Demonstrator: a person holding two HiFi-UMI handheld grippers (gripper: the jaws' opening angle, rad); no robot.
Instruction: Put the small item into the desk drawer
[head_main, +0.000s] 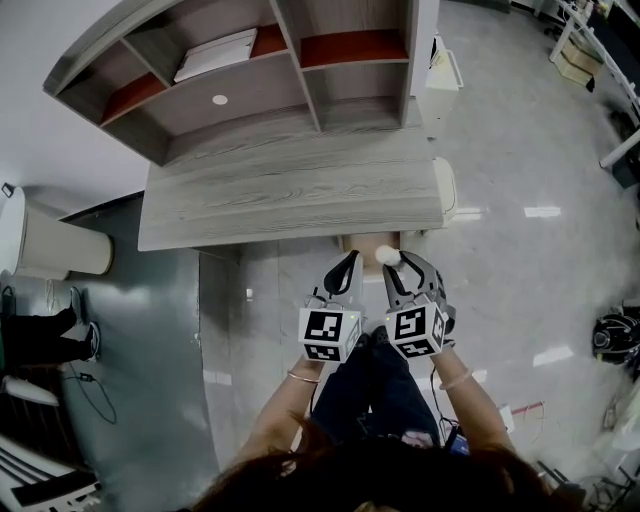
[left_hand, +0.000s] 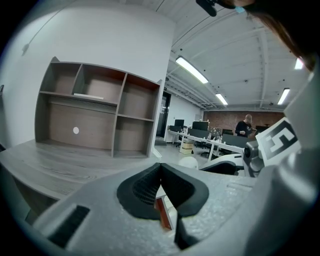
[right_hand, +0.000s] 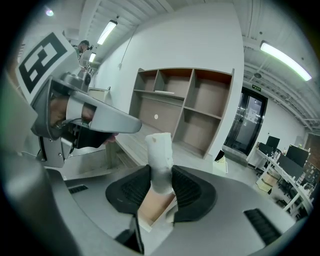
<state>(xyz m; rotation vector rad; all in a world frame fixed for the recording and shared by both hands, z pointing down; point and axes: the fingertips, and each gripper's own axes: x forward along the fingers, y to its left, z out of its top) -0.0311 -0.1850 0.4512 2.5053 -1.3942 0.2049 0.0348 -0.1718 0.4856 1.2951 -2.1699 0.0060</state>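
We stand at the front edge of the grey wood-grain bench (head_main: 290, 200), which carries an open shelf unit (head_main: 250, 80) along its back. Under that front edge a tan patch (head_main: 372, 241) may be the drawer; we cannot tell whether it is open.

Both grippers hang just off the bench's front edge, side by side. The left gripper (left_hand: 160, 166) has its jaws together on nothing. The right gripper (right_hand: 161, 175) is clamped on the small white item (right_hand: 160, 150), so the item is in the air in front of the bench, not in any drawer.

We judge the grip the weak point. The pads catch only the item's lower part and most of it stands clear above them, so a knock against the bench edge could lever it loose onto the floor. Releasing before the drawer is open beneath it would do the same.
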